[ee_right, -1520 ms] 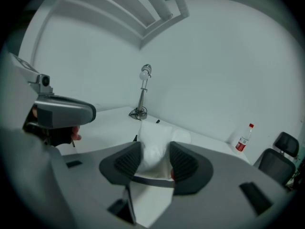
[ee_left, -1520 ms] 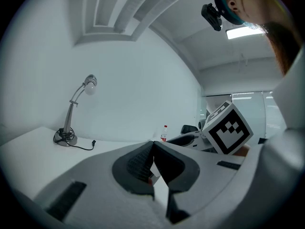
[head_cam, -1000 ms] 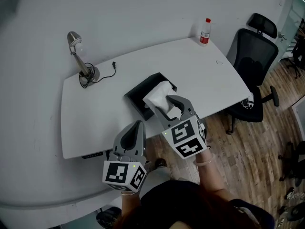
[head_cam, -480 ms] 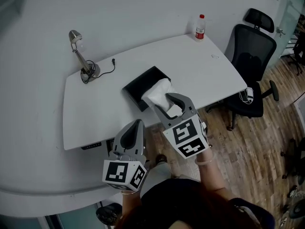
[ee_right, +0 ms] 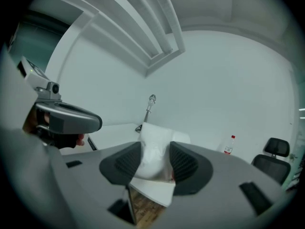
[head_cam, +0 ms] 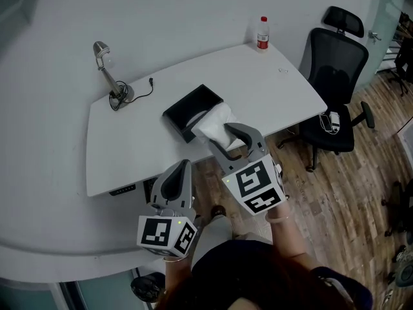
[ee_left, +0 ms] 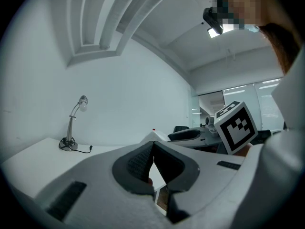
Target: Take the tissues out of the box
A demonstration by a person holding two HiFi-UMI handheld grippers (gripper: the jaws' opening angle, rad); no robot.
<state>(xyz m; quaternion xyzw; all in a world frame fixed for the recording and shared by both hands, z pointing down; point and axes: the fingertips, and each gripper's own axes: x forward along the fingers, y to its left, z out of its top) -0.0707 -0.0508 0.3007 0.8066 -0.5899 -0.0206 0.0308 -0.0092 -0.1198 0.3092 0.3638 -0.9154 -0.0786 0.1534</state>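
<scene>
Right now the right hand-held gripper [head_cam: 236, 137] is clenched on a crumpled white wad of tissues [head_cam: 211, 123]. Its own view shows the tissues [ee_right: 153, 149] pinched between the two ribbed pads, with the wad bulging up above them. From the head view, the wad lies over the near right corner of the black box [head_cam: 189, 106]. Whether its lower end touches the box I cannot tell, because the jaws cover that part. The box rests on the white surface [head_cam: 129, 147], close to the front edge and about midway along it. The left hand-held gripper [head_cam: 183, 167] is clenched on nothing: its own view shows the two jaws meeting at their tips with no thing between them. It sits just beside the right one, on its left, at the front edge of the surface and apart from both box and tissues. A desk lamp [head_cam: 106, 70] stands at the far left corner of the surface, with a thin black cable [head_cam: 145, 93] trailing from its base. A bottle [head_cam: 262, 33] with a red cap stands at the far right edge. A black chair [head_cam: 335, 76] stands off the right end of the surface on a wood floor [head_cam: 335, 192].
</scene>
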